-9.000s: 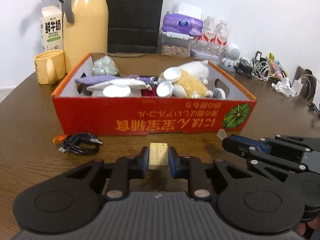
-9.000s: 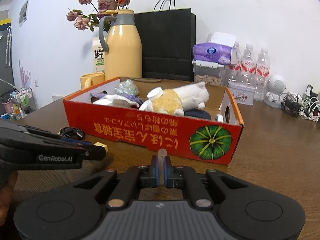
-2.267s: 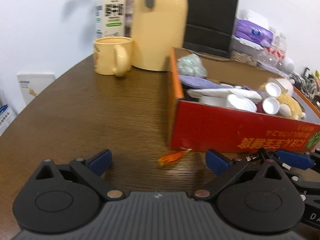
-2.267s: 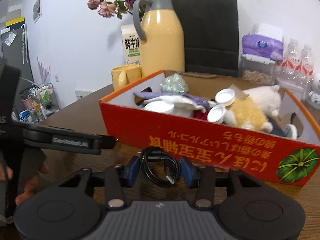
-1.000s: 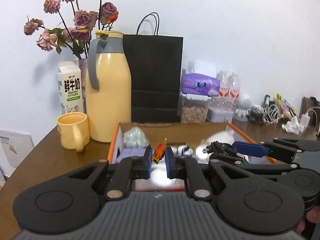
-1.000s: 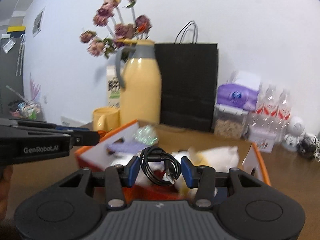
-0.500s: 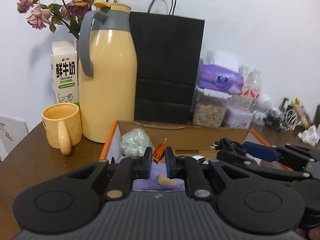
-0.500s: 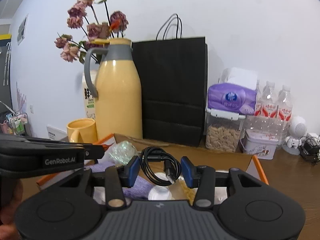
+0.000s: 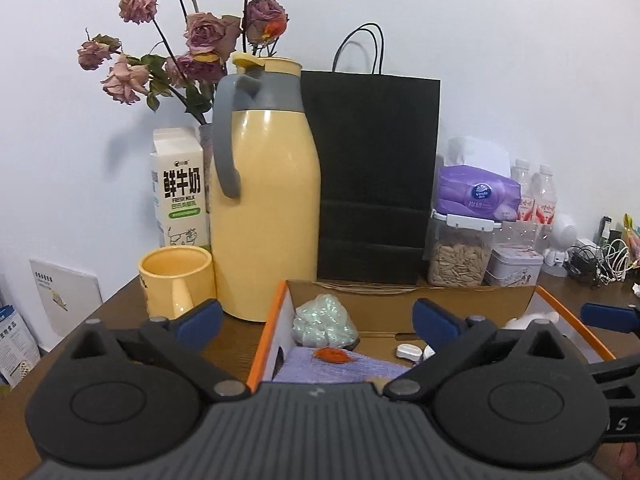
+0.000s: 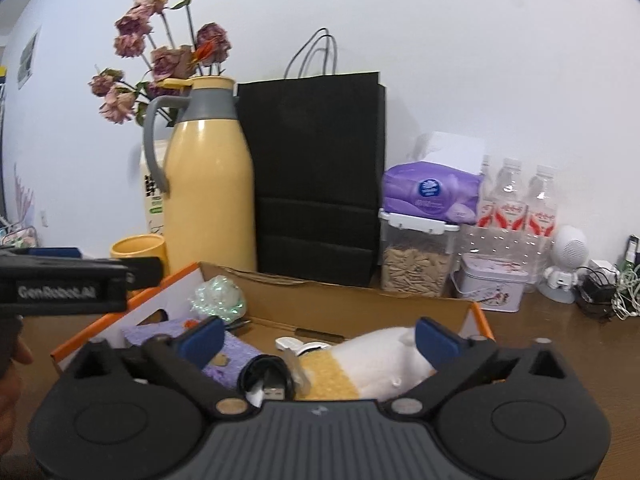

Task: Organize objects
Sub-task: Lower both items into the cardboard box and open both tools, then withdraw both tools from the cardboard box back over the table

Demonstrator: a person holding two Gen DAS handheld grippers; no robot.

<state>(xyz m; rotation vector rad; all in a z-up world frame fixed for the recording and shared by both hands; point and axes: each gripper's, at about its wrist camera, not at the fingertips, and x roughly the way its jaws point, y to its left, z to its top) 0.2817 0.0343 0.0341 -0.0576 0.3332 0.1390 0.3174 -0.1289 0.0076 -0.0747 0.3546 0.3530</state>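
Both pairs of tongs hang over the open cardboard box on the brown desk, and both have just been opening, with nothing now between their blue pads.

The left tongs stand wide apart. Below and ahead of them, inside the box, a small orange wrapped item lies on a purple cloth, just short of a crumpled iridescent bundle in the box's far-left corner.

The right tongs are equally spread. Directly under them a coiled black cable with a USB plug rests in the box, against the yellow-and-white plush toy that fills the space toward the right pad. A white cap sits just beyond the cable. In the right wrist view the left tongs reach in from the left edge, and what appears to be part of a hand shows there, though it is dark.

Beyond the box's far wall, past the left pad of either tool, stand a yellow mug, a yellow thermos jug, a milk carton and dried roses. Straight ahead is a black paper bag; past the right pad are a seed container topped with purple tissues, and water bottles.
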